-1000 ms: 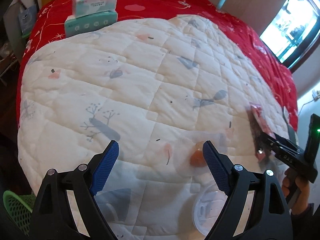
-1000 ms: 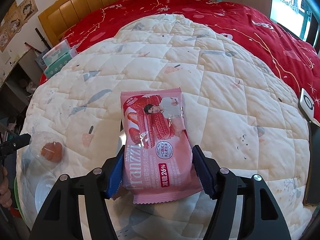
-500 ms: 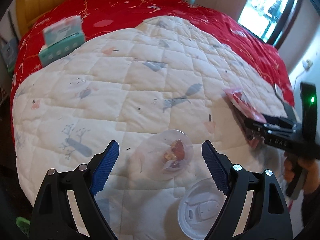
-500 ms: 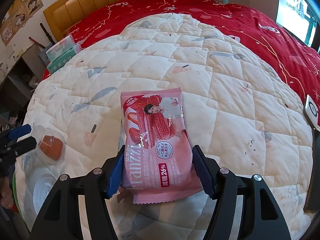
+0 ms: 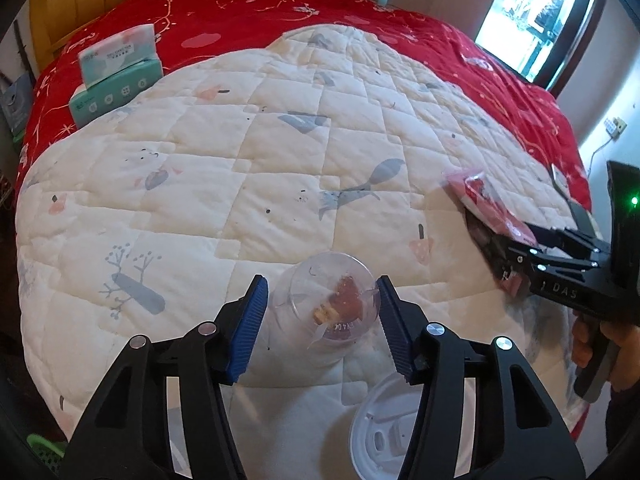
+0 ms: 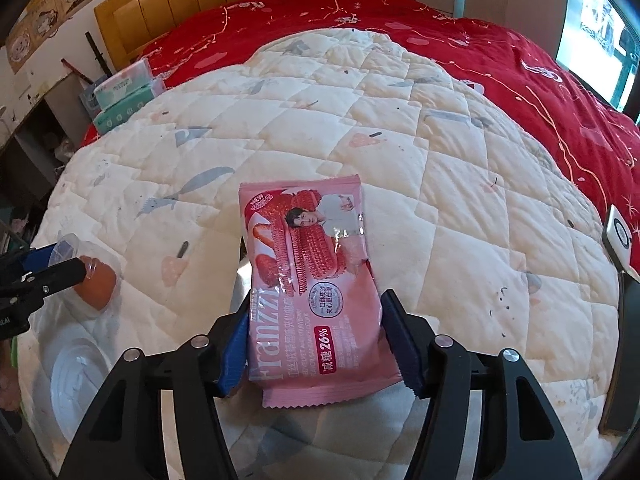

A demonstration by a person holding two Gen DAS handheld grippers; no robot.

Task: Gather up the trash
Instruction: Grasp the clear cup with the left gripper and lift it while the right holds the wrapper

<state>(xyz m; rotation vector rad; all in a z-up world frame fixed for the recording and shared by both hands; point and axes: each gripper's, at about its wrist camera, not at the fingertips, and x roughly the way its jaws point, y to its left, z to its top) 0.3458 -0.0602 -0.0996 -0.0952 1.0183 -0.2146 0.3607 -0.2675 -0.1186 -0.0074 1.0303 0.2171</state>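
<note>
A clear plastic cup [image 5: 326, 300] with reddish dregs lies on its side on the white quilt [image 5: 280, 140]. My left gripper [image 5: 322, 282] straddles it with its jaws closing. The right pad [image 5: 394, 324] is at the cup's wall and a thin gap shows at the left pad [image 5: 250, 324]. In the right wrist view the cup [image 6: 96, 280] sits far left between those fingers [image 6: 60, 276]. A pink snack packet [image 6: 308, 268] is in my right gripper [image 6: 316, 304], whose jaws are closing with the pads pressed on its long edges. The left wrist view shows that packet [image 5: 488, 208] tilted up.
A white cup lid [image 5: 384, 436] lies near the quilt's front edge, just right of the cup. Two stacked tissue packs [image 5: 116, 76] sit at the far left on the red bedspread [image 5: 360, 8]. A green basket [image 5: 44, 452] shows below left. A phone-like device [image 6: 618, 240] lies at the right edge.
The left gripper shifted right until the cup came between its jaws, which then narrowed a lot around it. The right gripper's jaws narrowed slightly on the packet, which has barely moved.
</note>
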